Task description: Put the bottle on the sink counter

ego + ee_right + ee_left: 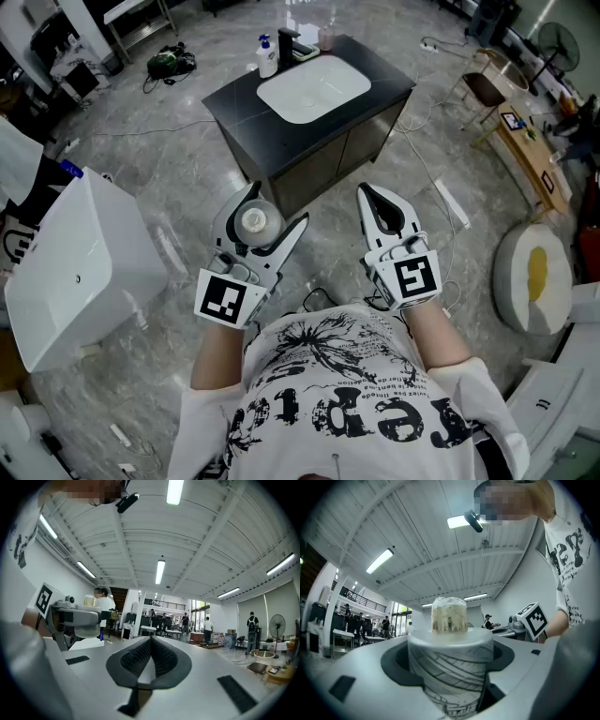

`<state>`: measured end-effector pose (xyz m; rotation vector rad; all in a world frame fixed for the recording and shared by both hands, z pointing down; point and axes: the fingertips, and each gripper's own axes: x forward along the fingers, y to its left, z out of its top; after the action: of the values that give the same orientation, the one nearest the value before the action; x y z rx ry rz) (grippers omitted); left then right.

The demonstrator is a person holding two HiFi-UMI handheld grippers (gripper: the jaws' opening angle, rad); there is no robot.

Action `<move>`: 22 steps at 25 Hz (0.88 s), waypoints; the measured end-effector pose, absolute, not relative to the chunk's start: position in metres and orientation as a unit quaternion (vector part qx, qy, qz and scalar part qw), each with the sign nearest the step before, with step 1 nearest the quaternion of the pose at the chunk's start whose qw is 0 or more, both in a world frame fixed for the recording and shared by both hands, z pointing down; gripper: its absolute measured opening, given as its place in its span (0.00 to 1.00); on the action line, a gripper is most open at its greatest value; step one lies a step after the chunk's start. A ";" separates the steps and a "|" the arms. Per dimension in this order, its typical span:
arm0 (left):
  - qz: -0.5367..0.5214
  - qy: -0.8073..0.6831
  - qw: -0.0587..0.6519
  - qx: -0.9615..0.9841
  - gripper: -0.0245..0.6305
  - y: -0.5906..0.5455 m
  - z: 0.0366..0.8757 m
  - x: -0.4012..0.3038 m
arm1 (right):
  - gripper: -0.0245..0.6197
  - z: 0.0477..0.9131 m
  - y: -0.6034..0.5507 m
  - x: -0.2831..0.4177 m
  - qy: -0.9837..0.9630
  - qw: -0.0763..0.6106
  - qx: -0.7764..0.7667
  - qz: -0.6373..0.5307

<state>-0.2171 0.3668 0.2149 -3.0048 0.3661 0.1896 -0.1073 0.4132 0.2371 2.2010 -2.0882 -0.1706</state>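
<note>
Left gripper (272, 208) - jaws spread wide, pinching the bottle (254, 221) by its body, at lower centre-left of the head view. In the left gripper view the bottle (450, 663) is upright: white with line drawings and a clear cap. Right gripper (367, 192) - jaws pressed together, nothing between them. Dark sink surface (234, 98) at upper centre, well apart from the bottle; a pump dispenser (267, 58) stands on it.

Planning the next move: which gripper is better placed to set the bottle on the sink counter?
Left. The left gripper holds the bottle between its jaws; the right gripper is shut and empty. The sink counter lies ahead of both.
</note>
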 end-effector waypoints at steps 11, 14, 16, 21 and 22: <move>0.067 0.116 0.053 -0.990 0.57 0.351 0.214 -0.222 | 0.06 0.232 0.397 -0.112 -0.675 0.039 0.734 -0.059; 0.068 0.117 0.052 -0.989 0.57 0.345 0.217 -0.224 | 0.06 0.238 0.392 -0.113 -0.674 0.046 0.735 -0.059; 0.069 0.118 0.050 -0.989 0.57 0.339 0.219 -0.225 | 0.06 0.239 0.387 -0.112 -0.671 0.041 0.738 -0.056; 0.067 0.121 0.046 -0.989 0.57 0.325 0.222 -0.223 | 0.06 0.243 0.371 -0.110 -0.676 0.030 0.735 -0.045; 0.067 0.123 0.045 -0.989 0.57 0.322 0.222 -0.222 | 0.06 0.244 0.368 -0.109 -0.679 0.028 0.732 -0.042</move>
<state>-0.2218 0.3221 0.2224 -3.0219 0.3755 0.2039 -0.1089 0.3677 0.2440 2.2605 -2.0965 -0.1295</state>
